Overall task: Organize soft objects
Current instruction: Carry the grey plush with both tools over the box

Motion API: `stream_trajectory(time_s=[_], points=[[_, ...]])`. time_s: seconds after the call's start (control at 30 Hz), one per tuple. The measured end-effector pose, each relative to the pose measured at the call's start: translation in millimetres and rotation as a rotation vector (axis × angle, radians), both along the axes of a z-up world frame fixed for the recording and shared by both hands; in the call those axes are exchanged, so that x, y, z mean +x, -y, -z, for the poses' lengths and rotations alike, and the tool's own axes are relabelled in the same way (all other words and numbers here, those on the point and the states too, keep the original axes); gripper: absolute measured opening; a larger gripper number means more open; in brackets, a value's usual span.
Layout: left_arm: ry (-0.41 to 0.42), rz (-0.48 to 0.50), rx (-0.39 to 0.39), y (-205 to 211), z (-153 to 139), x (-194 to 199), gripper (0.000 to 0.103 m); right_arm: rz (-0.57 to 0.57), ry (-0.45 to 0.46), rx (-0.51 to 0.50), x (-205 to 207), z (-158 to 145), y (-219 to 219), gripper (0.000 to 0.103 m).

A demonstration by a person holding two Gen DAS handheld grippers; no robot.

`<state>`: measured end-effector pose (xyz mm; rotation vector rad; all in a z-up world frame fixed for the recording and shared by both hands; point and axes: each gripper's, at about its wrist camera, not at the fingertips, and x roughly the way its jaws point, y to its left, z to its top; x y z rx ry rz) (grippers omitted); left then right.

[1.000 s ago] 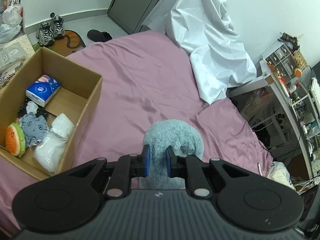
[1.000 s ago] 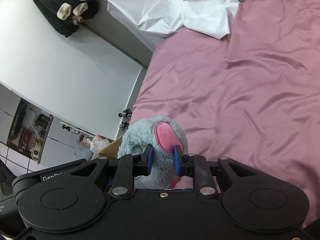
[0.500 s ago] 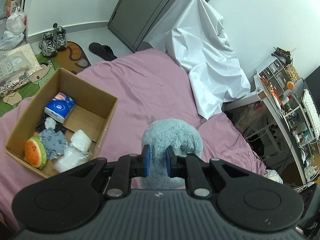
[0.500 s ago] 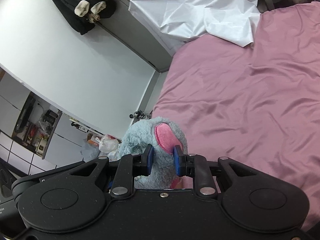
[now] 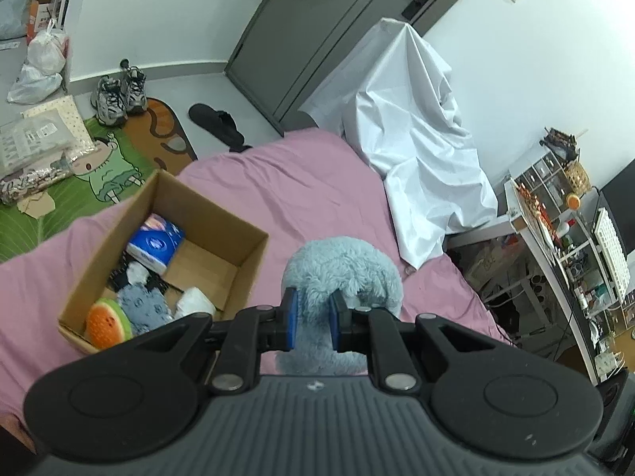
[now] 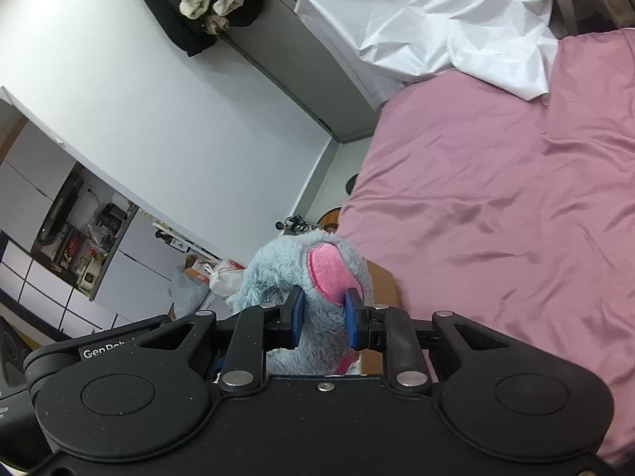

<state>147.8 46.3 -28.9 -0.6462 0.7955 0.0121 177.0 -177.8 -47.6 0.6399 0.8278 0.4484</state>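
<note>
1. We have the blue plush toy (image 5: pixel 341 273) pinched in both tools. The left gripper (image 5: pixel 313 319) has its blue pads closed down on a fold of fur, and the right gripper (image 6: pixel 323 319) is closed the same way on the part with the pink patch (image 6: pixel 325 273). Neither is fully shut; the fur fills each gap.
2. The toy hangs above the pink bed (image 5: pixel 301 198), clear of the sheet as far as we can judge.
3. The relation that matters: the cardboard box (image 5: pixel 242 267) lies to the left of and below the left gripper, its near right wall just beside the toy in that view. We judge the carry must go leftward and then down.
4. The box's long axis runs from near-left to far-right. The open floor in it is at the far end, past the tissue pack (image 5: pixel 156 244) and watermelon plush (image 5: pixel 107 323).
5. The left gripper is the nearer one to the box; in the right view only a brown edge (image 6: pixel 383 281) shows.
6. Hidden: the toy's lower body behind both tool bodies, so we cannot tell its full length or whether it will fit.
</note>
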Motion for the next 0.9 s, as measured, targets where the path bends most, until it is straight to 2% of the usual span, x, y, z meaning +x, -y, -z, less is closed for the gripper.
stream_trajectory(time_s=[0.33, 0.9], points=[[0.006, -0.042, -0.019, -39, 2, -3, 0.015, -0.035, 0.005, -0.011, 3, -3, -41, 0.021], [-0.067, -0.068, -0.072, -84, 40, 24, 0.015, -0.051, -0.047, -0.092, 24, 18, -87, 0.021]])
